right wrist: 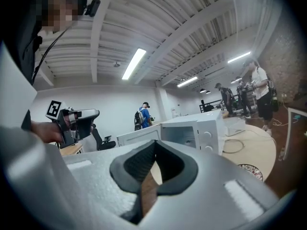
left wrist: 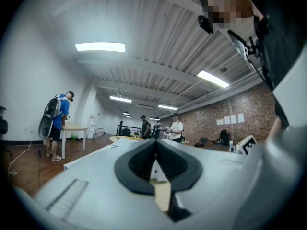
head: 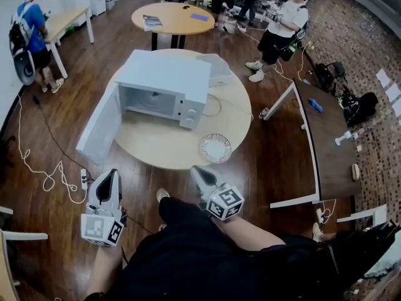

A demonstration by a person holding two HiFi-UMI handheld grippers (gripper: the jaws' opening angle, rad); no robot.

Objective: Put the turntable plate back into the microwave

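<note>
- Wood-floor room w/ a round table (head: 156,148); on it a microwave (head: 166,83), its door (head: 99,125) swung open to the left in the head view.
- Turntable plate (head: 215,148) lies flat on the table near its front-right edge, just right of the microwave's front corner & apart from it.
- Right gripper (head: 196,170) is low by the table edge; the plate is just ahead & a bit right of its tips.
- Left gripper (head: 111,173) is well off to the left, below the door, so the right is nearer for the pick, I'd judge.
- Plate is round: no long axis, and its near rim faces the tongs.
- Both tongs are clenched tip to tip, nothing between.
- Microwave cavity is dim, so can't tell if a roller ring sits inside.
- Right gripper view shows only a sliver of the plate (right wrist: 252,171).
</note>
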